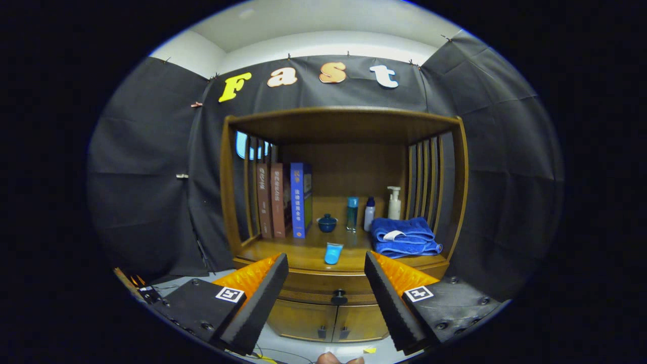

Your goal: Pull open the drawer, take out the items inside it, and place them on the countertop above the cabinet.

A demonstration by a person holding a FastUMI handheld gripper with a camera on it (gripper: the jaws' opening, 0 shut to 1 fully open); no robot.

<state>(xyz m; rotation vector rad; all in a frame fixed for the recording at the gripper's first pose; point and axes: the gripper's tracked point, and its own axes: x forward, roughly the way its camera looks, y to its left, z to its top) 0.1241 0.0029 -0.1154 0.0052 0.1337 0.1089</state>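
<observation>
- Drawer (323, 292): a wooden front with grooved lines and one dark round knob (339, 297) at its middle. It sits closed, flush with the cabinet (333, 222), just under the surface (283, 253) and above two lower doors (323, 321).
- Orientation: the drawer front faces the tongs (326, 298); its long axis runs side to side across the cabinet, the knob pointing outward toward the camera.
- Tongs: released, jaws spread wide, nothing between them. The fingers (263, 298) stand apart from the cabinet, framing the knob, which lies ahead of them and between them.
- On the surface, under a wooden canopy with slatted sides: three books (283, 199) upright at the left; a small dark-blue lidded pot (327, 222); a teal bottle (352, 213); a white bottle with blue cap (369, 213); a white pump bottle (394, 203) at the rear right.
- A folded blue towel (404, 236) lies at the right; a light-blue tube (333, 253) lies near the front edge, just above the drawer.
- Obstruction: nothing stands between the tongs and the knob.
- A fingertip (331, 359) shows below the tongs.
</observation>
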